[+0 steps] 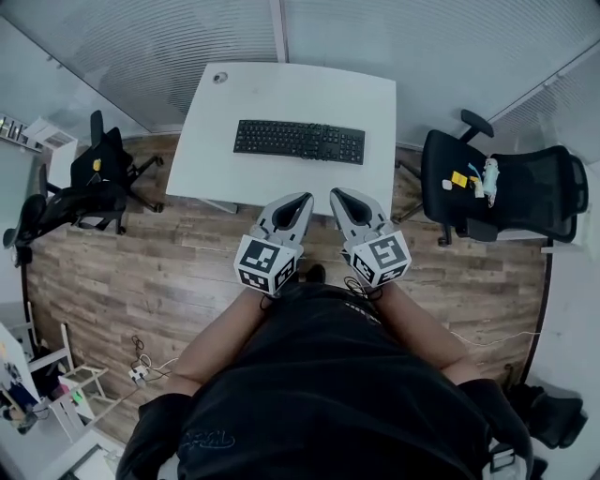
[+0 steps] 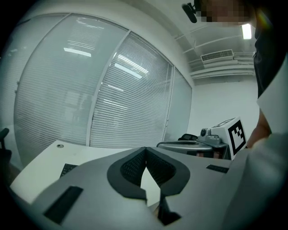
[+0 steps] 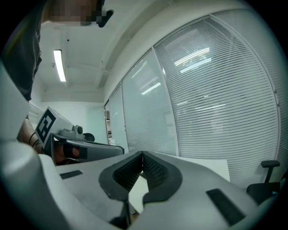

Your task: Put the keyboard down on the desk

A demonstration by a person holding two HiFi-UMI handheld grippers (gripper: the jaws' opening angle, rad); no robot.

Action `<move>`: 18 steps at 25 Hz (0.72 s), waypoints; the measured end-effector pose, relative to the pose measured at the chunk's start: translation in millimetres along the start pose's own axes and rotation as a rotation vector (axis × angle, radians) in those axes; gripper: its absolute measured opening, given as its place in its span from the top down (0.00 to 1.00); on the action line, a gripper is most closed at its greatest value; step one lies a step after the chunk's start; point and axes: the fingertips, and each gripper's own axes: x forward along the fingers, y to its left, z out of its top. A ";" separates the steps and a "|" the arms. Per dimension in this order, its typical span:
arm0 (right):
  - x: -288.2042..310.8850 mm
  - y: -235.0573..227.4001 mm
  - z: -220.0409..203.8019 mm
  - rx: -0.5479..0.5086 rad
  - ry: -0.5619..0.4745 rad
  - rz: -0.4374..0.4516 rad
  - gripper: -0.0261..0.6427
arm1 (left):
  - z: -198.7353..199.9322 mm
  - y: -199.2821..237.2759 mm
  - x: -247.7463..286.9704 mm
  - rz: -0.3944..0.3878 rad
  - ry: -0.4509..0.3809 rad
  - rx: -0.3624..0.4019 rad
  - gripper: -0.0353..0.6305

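Note:
The black keyboard [image 1: 300, 141] lies flat near the middle of the white desk [image 1: 216, 141]. I hold both grippers side by side close to my body, in front of the desk's near edge and short of the keyboard. My left gripper [image 1: 301, 200] is shut with nothing between its fingers; in the left gripper view its tips [image 2: 145, 150] meet, and a corner of the keyboard [image 2: 67, 170] shows at lower left. My right gripper [image 1: 337, 196] is shut and empty too, its tips [image 3: 142, 154] touching over the desk [image 3: 202, 164].
A black office chair [image 1: 94, 178] stands left of the desk, and another [image 1: 497, 187] with small items on its seat stands to the right. Glass walls with blinds [image 1: 281, 28] run behind the desk. Cables [image 1: 141, 370] lie on the wood floor at lower left.

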 end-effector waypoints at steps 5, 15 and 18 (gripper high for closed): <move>5.2 12.3 2.7 -0.001 0.000 0.030 0.93 | -2.9 11.4 -18.5 0.035 0.001 0.010 0.93; 4.5 44.5 1.0 -0.021 0.023 0.027 0.93 | -3.3 23.9 -58.9 0.030 -0.008 0.048 0.93; 0.6 60.3 1.6 -0.033 0.027 0.020 0.93 | -4.6 27.2 -76.1 0.024 -0.013 0.048 0.93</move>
